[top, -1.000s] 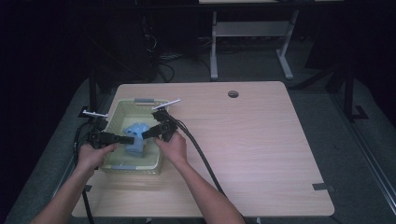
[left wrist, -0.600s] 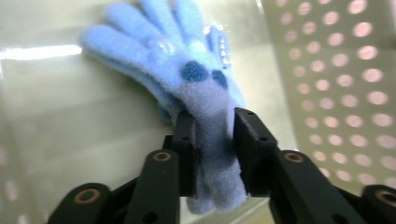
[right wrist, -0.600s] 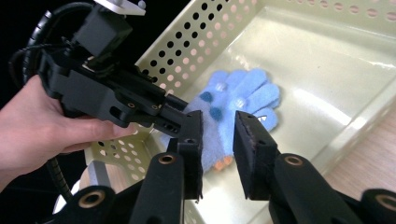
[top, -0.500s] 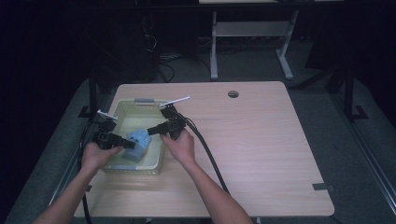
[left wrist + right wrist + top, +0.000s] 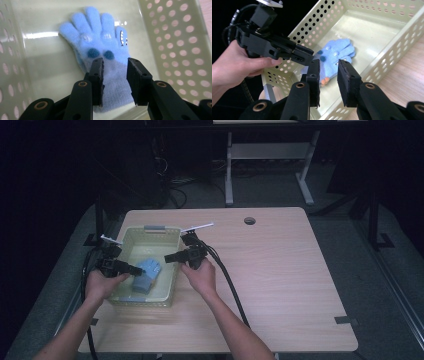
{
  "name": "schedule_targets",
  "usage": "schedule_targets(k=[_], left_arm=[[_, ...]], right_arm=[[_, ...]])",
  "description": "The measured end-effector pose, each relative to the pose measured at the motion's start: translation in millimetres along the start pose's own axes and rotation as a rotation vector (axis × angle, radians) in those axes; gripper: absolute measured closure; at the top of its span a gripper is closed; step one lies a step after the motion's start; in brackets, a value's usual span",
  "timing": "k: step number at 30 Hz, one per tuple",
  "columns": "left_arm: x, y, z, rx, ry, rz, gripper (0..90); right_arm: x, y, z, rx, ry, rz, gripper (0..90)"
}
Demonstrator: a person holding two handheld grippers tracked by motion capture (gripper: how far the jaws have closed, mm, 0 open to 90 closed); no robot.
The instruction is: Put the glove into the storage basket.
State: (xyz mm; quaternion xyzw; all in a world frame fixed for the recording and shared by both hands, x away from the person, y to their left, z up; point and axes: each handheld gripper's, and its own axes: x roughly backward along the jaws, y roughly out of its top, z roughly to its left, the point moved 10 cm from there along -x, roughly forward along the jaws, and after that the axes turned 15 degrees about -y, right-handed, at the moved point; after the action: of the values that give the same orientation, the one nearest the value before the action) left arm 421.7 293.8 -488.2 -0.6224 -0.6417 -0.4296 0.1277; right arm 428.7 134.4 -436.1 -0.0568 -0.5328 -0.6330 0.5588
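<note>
High view: a blue glove point(image 5: 145, 274) lies in a pale perforated basket point(image 5: 150, 231) at the table's point(image 5: 300, 285) nine o'clock. Left gripper view: the left gripper point(image 5: 115, 67) hangs unclenched over the glove's cuff, jaws having just narrowed. Right gripper view: the right gripper point(image 5: 328, 71) is released, empty, glove at twelve o'clock.

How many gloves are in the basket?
1. A fuzzy blue glove lies flat on the floor of the pale yellow basket, toward its near end, fingers pointing away from the left gripper. A second one underneath cannot be ruled out.
</note>
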Motion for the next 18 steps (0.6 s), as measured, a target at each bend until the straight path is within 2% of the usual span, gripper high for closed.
schedule_targets(k=[2, 3, 4, 6, 8, 12, 15, 18], left_arm=[[-2.9, -1.0, 2.0, 0.016, 0.004, 0.014, 66.6], [-5.9, -1.5, 2.3, 0.036, 0.007, 0.017, 66.2], [-8.1, -4.0, 4.3, 0.048, 0.014, 0.042, 64.8], [-12.6, -9.1, 9.0, 0.05, 0.036, 0.096, 62.3], [-14.4, -10.0, 10.2, 0.049, 0.041, 0.105, 61.4], [-10.3, -6.4, 6.4, 0.041, 0.023, 0.083, 59.8], [-7.0, -0.2, -0.2, 0.033, 0.005, 0.043, 58.5], [-3.0, 5.4, -6.9, 0.021, -0.019, 0.014, 57.4]], right_arm=[[1.8, 0.0, -2.0, 0.003, 0.001, -0.007, 71.6], [3.3, -0.2, -1.9, -0.005, 0.001, -0.005, 71.5], [4.4, -0.2, -2.9, 0.001, 0.0, -0.008, 71.4], [6.8, -0.1, -3.8, 0.003, 0.004, -0.014, 71.4], [9.7, -0.2, -4.1, -0.001, 0.006, -0.015, 71.2], [13.3, -0.6, -7.9, 0.008, 0.007, -0.031, 70.3], [16.7, -1.9, -11.3, -0.015, 0.008, -0.026, 69.7], [19.5, -2.5, -14.6, -0.016, 0.009, -0.027, 68.8]])
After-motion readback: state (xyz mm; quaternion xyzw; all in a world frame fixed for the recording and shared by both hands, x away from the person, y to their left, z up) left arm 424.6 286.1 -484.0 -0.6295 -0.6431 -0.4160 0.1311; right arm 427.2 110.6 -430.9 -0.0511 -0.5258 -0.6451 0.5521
